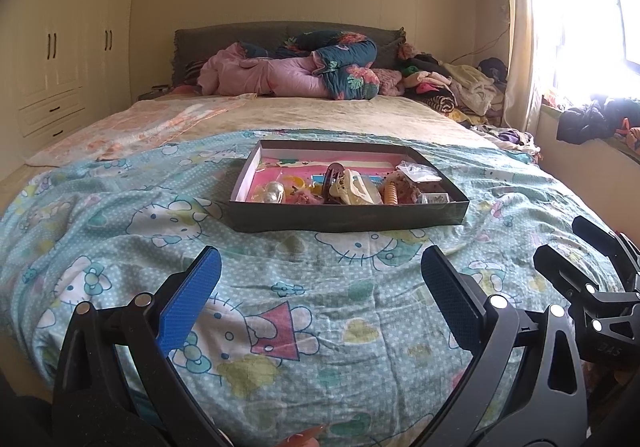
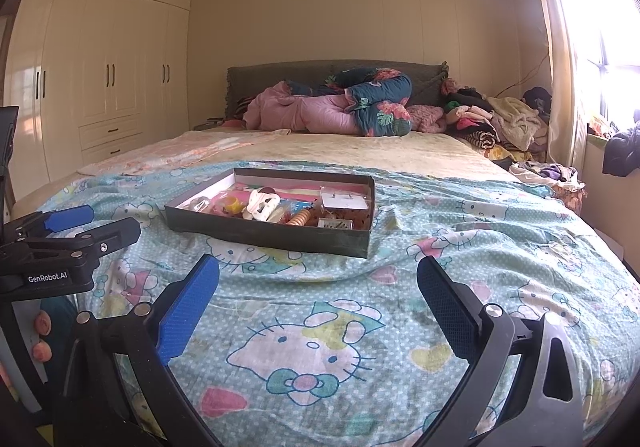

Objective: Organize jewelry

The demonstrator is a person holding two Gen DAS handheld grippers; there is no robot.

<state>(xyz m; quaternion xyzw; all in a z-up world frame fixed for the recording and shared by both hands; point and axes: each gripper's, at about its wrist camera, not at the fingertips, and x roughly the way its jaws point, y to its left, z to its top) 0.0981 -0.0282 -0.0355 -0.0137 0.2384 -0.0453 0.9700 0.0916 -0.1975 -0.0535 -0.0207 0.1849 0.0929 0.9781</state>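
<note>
A shallow dark box (image 1: 344,216) with a pink lining sits on the blue cartoon-cat bedspread. It holds hair clips, a cream claw clip (image 1: 354,189), silver beads (image 1: 274,191), an orange coil band (image 1: 391,194) and small clear packets (image 1: 418,172). The box also shows in the right wrist view (image 2: 272,236). My left gripper (image 1: 320,271) is open and empty, hovering short of the box's near wall. My right gripper (image 2: 318,275) is open and empty, near the box's right corner. The right gripper shows at the left view's right edge (image 1: 576,247); the left gripper shows at the right view's left edge (image 2: 94,221).
Rolled pink and floral quilts (image 1: 304,71) lie at the headboard. A pile of clothes (image 1: 452,87) fills the bed's far right. Cream wardrobes (image 2: 104,79) stand on the left, a bright window (image 1: 592,27) and a sill with dark clothes on the right.
</note>
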